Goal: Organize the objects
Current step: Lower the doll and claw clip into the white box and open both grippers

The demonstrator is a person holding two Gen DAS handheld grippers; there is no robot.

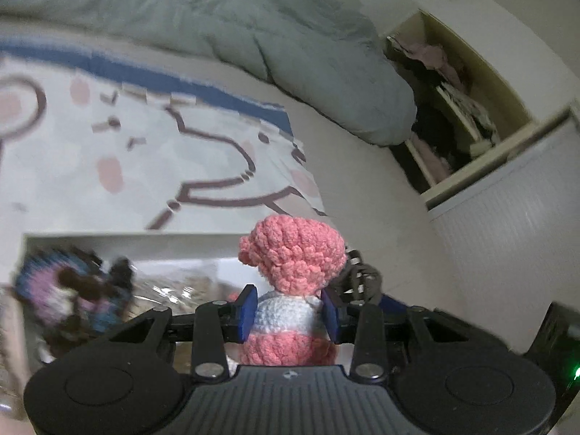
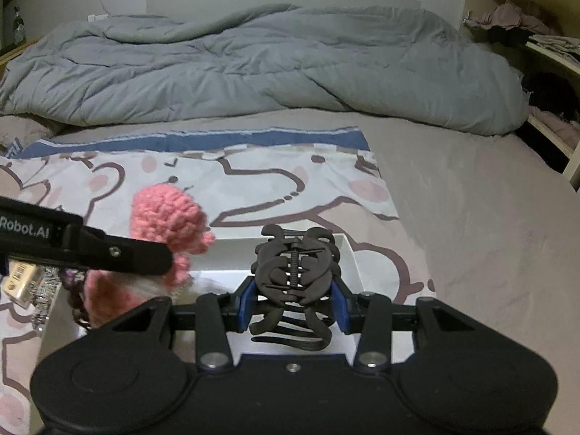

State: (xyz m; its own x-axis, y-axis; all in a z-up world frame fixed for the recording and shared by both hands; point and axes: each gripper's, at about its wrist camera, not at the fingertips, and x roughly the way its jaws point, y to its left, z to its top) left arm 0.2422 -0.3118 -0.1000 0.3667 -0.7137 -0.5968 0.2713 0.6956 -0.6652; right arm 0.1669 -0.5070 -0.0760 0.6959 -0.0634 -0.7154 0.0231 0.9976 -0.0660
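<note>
Left tongs (image 1: 290,317) are pinching the pink-and-white crochet doll (image 1: 291,253) across its white middle band, blue pads pressed into both sides, doll upright and lifted above the white box (image 1: 108,244). Right tongs (image 2: 294,306) are pinching the dark hair claw clip (image 2: 295,266) at its sides, with the clip's teeth hanging down over the same white box (image 2: 348,253). I judge both items to be in transit, carried but not yet set down; whether they are going into the box or coming out of it cannot be told. Beside the doll, at the box's left, lies a blurred blue-and-pink crochet item (image 1: 54,290), and a small gold-coloured box (image 2: 21,282) sits near it; their placement appears unfinished. Box rests on the patterned blanket (image 2: 253,174) spread over the bed (image 2: 471,235), with the grey duvet (image 2: 253,65) bunched behind. I estimate the task as partway done.
</note>
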